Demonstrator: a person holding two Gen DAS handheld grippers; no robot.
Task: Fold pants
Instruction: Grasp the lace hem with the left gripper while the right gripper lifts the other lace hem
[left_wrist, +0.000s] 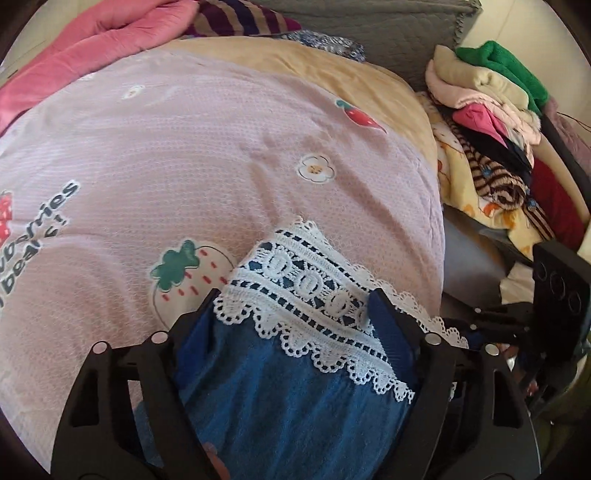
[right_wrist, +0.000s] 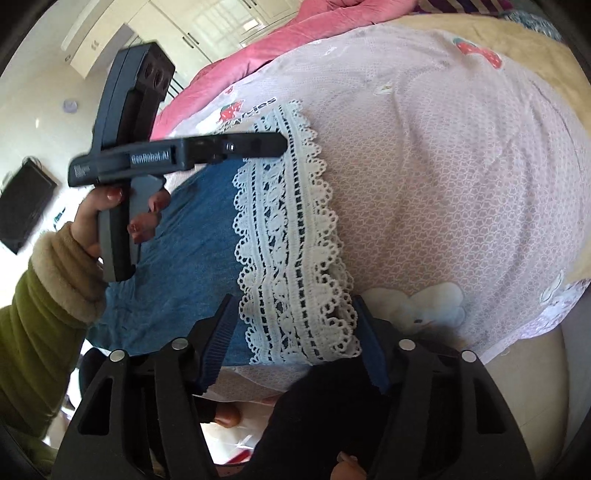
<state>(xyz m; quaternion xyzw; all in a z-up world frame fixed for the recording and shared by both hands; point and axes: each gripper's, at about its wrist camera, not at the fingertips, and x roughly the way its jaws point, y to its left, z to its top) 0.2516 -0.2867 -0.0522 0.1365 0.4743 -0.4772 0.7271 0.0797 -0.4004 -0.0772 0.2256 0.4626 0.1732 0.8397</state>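
Both claws, left gripper (left_wrist: 295, 314) and right gripper (right_wrist: 291, 332), are straddling the lace hem (left_wrist: 314, 295) of the pants (left_wrist: 288, 398) unclamped, risking thin lace slipping free.

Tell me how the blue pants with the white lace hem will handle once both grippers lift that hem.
The blue pants will probably sag: the cloth lies soft and flat on the pink quilt. The white lace hem is full of holes, so it may stretch or snag on a pad. With the left gripper and right gripper at opposite ends, the middle likely droops.
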